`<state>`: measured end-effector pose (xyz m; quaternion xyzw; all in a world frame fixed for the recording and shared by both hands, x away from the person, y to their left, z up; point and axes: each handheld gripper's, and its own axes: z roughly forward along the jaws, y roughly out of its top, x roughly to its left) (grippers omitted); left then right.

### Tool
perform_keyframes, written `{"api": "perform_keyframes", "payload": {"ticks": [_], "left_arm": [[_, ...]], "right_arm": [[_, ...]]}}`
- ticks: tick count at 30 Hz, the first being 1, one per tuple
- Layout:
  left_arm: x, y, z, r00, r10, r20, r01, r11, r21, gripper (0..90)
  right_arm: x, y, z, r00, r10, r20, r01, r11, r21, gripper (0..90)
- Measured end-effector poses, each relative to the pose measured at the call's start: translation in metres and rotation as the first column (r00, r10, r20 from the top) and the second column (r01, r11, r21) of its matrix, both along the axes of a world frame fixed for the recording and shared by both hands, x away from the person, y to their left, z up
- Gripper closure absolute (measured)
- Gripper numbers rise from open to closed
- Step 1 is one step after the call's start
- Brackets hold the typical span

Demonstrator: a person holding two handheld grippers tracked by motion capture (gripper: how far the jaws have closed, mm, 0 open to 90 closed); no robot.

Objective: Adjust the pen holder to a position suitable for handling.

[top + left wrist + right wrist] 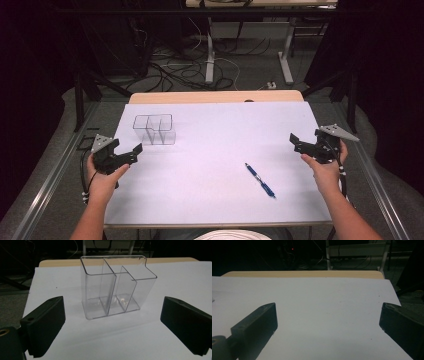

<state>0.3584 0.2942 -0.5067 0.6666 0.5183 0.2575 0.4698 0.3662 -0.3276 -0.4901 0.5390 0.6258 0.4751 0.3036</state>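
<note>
The left gripper [131, 151] is held over the left edge of the table, its jaws spread wide with nothing between them; in the left gripper view [112, 322] both black pads stand far apart, and straight ahead of them, a little way off, sits a clear plastic organizer [115, 287]. The organizer stands upright on the white table cover [210, 165], split by clear walls into compartments, all of them bare. Seen from above, the organizer [155, 129] is in the far left part of the cover, just beyond the left gripper and not touching it. The right gripper [296, 142] is held over the right edge of the table, jaws also spread wide and holding nothing; in the right gripper view [327, 320] they frame only bare white cover, with the wooden table edge [302, 274] beyond. A blue pen [260, 180] lies flat on the cover in the near right part, slanting from upper left to lower right, well apart from the organizer and nearer the right gripper than the left.
</note>
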Motion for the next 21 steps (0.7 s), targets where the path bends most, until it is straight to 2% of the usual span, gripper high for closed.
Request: {"api": "perform_keyframes", "payload": {"ticks": [5, 6, 8, 9, 12, 16, 18, 21], "left_arm": [[0.003, 0.001, 0.001, 0.9999, -0.003, 0.012, 0.003, 0.9999, -0.015, 9.2], [0.003, 0.002, 0.002, 0.9998, -0.005, 0.017, 0.005, 0.9999, -0.011, 16.7], [0.005, 0.001, 0.003, 0.9995, -0.001, 0.032, 0.002, 0.9999, -0.012, 17.0], [0.006, 0.0, 0.004, 0.9997, -0.001, 0.024, 0.001, 1.0, -0.009, 17.0], [0.009, 0.001, 0.006, 0.9996, 0.007, 0.026, -0.007, 0.9999, 0.013, 24.2], [0.013, 0.005, 0.01, 0.999, 0.028, 0.036, -0.028, 0.9996, 0.009, 29.7], [0.015, 0.006, 0.013, 0.9986, 0.029, 0.044, -0.029, 0.9996, 0.0, 38.9], [0.021, 0.008, 0.017, 0.9982, 0.044, 0.041, -0.044, 0.999, 0.004, 40.0]], "right_arm": [[0.001, 0.002, -0.004, 0.9995, 0.016, -0.026, -0.016, 1.0, 0.004, 2.5], [0.001, 0.001, -0.004, 0.9996, 0.018, -0.02, -0.019, 1.0, -0.002, 4.9], [0.0, 0.001, -0.004, 0.9997, 0.01, -0.022, -0.01, 1.0, -0.004, 6.2], [0.0, 0.001, -0.004, 0.9997, 0.01, -0.022, -0.01, 1.0, -0.004, 6.2], [0.0, -0.001, -0.005, 0.9997, 0.012, -0.021, -0.012, 1.0, -0.005, 9.2], [-0.003, 0.0, -0.004, 0.9996, 0.006, -0.028, -0.006, 1.0, -0.011, 13.0], [-0.005, 0.0, -0.003, 0.9996, 0.015, -0.024, -0.015, 1.0, -0.007, 14.8], [-0.005, 0.002, -0.004, 0.9993, 0.012, -0.037, -0.012, 1.0, -0.003, 15.1]]}}
